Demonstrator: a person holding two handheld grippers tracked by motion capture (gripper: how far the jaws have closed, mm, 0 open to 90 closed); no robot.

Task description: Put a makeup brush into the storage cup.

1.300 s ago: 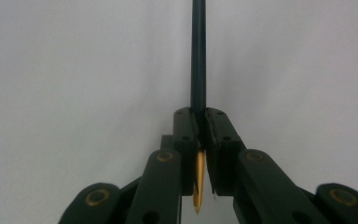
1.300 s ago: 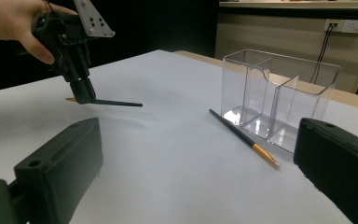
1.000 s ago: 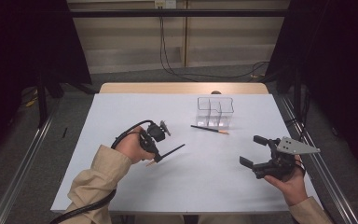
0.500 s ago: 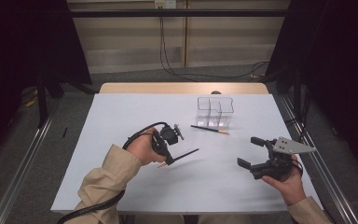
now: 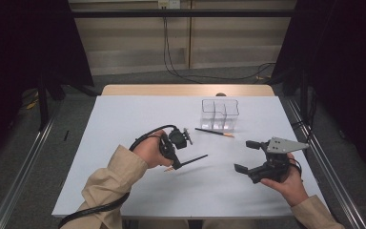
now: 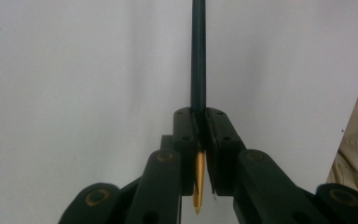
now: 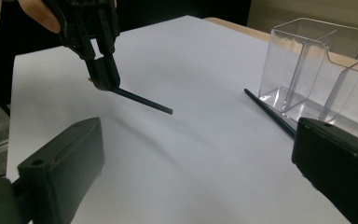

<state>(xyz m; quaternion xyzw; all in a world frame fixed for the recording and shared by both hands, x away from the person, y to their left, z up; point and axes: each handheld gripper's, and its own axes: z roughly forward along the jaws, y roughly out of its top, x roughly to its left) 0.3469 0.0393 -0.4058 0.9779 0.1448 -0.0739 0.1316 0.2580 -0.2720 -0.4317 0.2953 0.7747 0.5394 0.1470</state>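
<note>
Since a second ago the left gripper (image 5: 175, 153), jaws clamped on a dark pencil (image 5: 190, 161) near its tip, has carried it from the table's left toward the middle. The right gripper (image 5: 249, 155) hovers open near the right edge. A second pencil (image 5: 213, 132) lies before the clear organizer (image 5: 219, 113) toward the far edge

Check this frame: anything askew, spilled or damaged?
Nothing spilled or damaged. One dark pencil lies loose on the white table beside the clear plastic organiser; the left gripper grips another dark pencil near its sharpened tip.
</note>
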